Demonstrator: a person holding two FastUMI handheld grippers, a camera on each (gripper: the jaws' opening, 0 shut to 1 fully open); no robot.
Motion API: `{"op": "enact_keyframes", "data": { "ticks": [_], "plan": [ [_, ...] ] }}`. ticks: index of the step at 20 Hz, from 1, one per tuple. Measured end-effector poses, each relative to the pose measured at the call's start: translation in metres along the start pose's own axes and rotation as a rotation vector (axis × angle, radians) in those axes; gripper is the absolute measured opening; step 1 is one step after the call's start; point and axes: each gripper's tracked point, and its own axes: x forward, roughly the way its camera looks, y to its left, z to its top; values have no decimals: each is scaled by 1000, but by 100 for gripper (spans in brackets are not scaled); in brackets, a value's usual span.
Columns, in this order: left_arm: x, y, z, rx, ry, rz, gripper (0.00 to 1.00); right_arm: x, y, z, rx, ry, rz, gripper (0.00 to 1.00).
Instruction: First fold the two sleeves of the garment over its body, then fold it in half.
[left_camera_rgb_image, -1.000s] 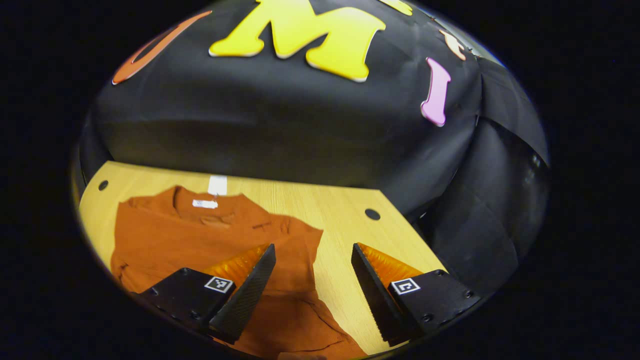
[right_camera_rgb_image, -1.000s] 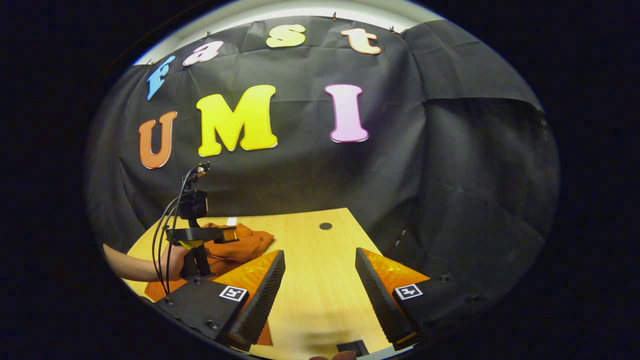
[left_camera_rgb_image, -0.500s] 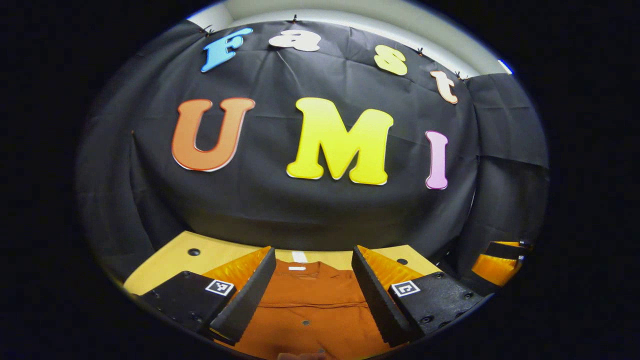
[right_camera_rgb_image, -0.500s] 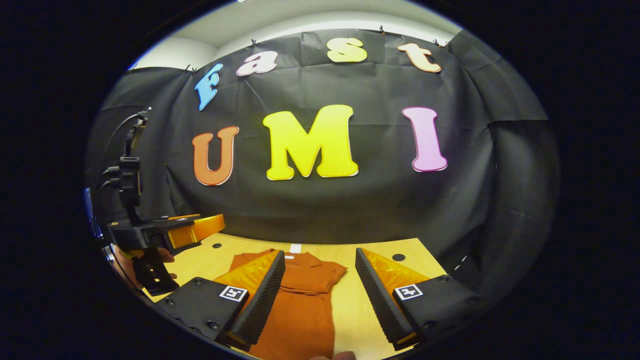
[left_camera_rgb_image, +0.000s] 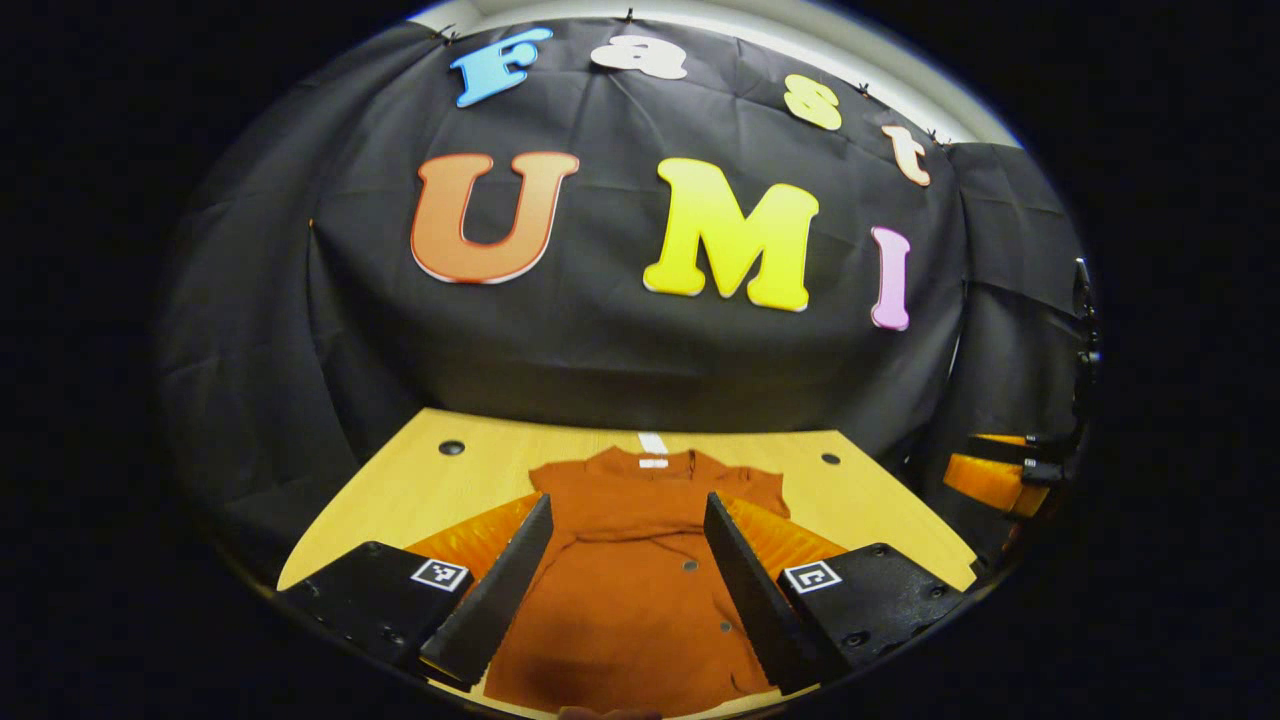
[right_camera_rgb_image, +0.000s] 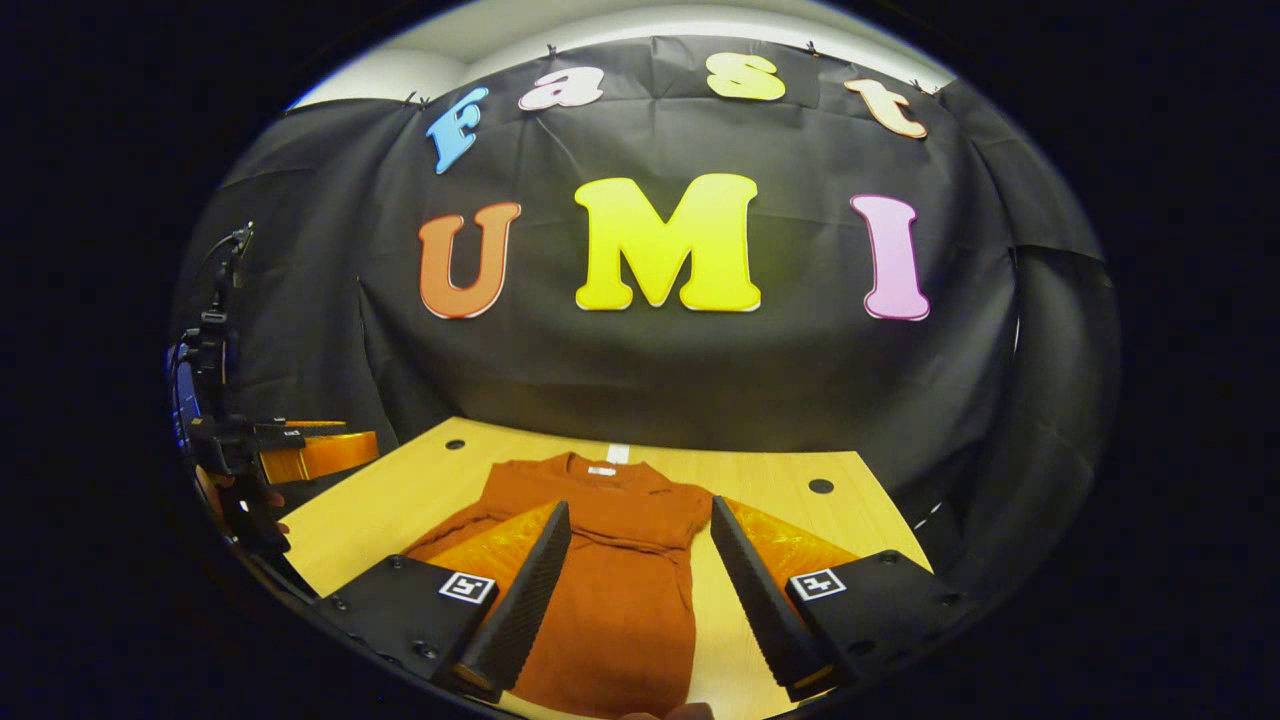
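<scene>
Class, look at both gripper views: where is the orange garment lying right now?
The orange garment lies flat on the wooden table, collar toward the black cloth wall; in both gripper views it sits ahead between the open fingers, under neither gripper's grip.

The white neck tag (left_camera_rgb_image: 653, 462) on the garment (left_camera_rgb_image: 630, 590) is too small to read.
</scene>
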Motion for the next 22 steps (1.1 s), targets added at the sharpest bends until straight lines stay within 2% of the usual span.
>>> {"op": "enact_keyframes", "data": {
  "ticks": [6,9,11,16,22],
  "plan": [
    [-21,52,-126,-34,307,9,99,-32,-24,-108,17,242,-28,93],
    [-42,62,-184,-147,437,3,99,-42,-26,-163,63,367,-31,93],
    [-55,64,-221,-189,543,-5,99,-50,-22,-192,68,436,-31,93],
    [-49,79,-244,-217,568,14,99,-51,-18,-259,80,575,-46,93],
    [-38,70,-250,-202,580,-12,99,-47,-9,-295,56,649,-64,93]
  ]
}}
